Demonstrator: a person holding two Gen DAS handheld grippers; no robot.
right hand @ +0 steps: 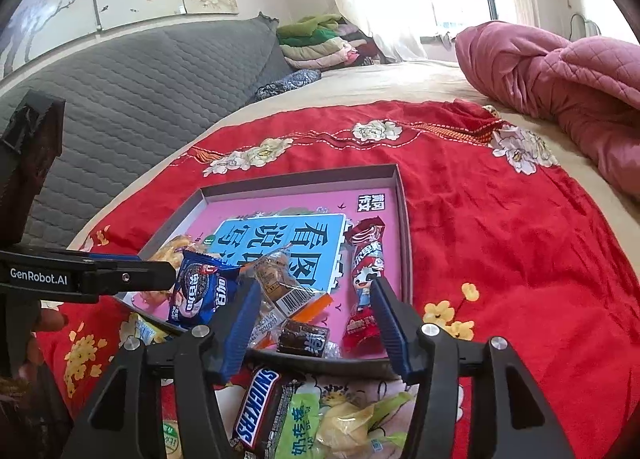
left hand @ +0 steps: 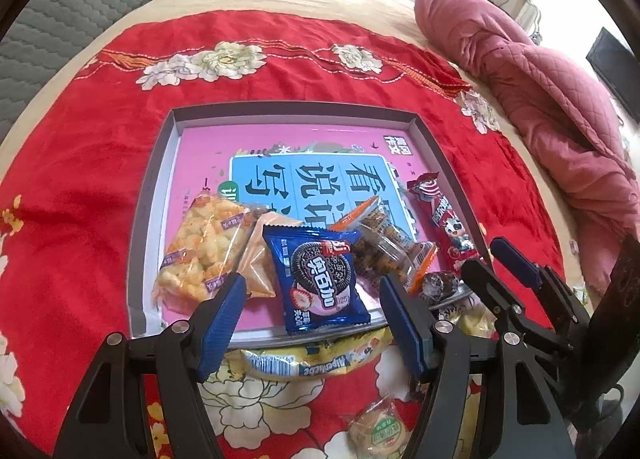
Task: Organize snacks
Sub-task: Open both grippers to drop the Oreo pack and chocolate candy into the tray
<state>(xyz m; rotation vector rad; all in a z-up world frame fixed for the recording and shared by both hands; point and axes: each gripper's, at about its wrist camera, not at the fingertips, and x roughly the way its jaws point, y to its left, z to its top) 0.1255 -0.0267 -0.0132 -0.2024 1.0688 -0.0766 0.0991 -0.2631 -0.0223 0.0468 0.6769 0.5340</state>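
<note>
A shallow grey tray (left hand: 280,109) (right hand: 300,175) with a pink printed bottom lies on a red floral cloth. In it are a blue Oreo packet (left hand: 320,279) (right hand: 196,295), a clear bag of yellow puffs (left hand: 204,247), an orange-ended biscuit packet (left hand: 384,243) (right hand: 276,283), a red candy stick (left hand: 448,227) (right hand: 366,259) and a dark wrapped candy (left hand: 438,285) (right hand: 302,339). My left gripper (left hand: 312,287) hangs open above the Oreo packet, pads off it. My right gripper (right hand: 316,287) is open over the tray's near right corner, above the dark candy, gripping nothing.
Loose snacks lie on the red cloth (left hand: 80,179) in front of the tray: a yellow Alpenliebe pack (left hand: 304,363), a Snickers bar (right hand: 260,407), a green packet (right hand: 304,427), a round cake (left hand: 380,435). A pink quilt (right hand: 560,71) is heaped at right; a grey padded headboard (right hand: 140,79) rises at left.
</note>
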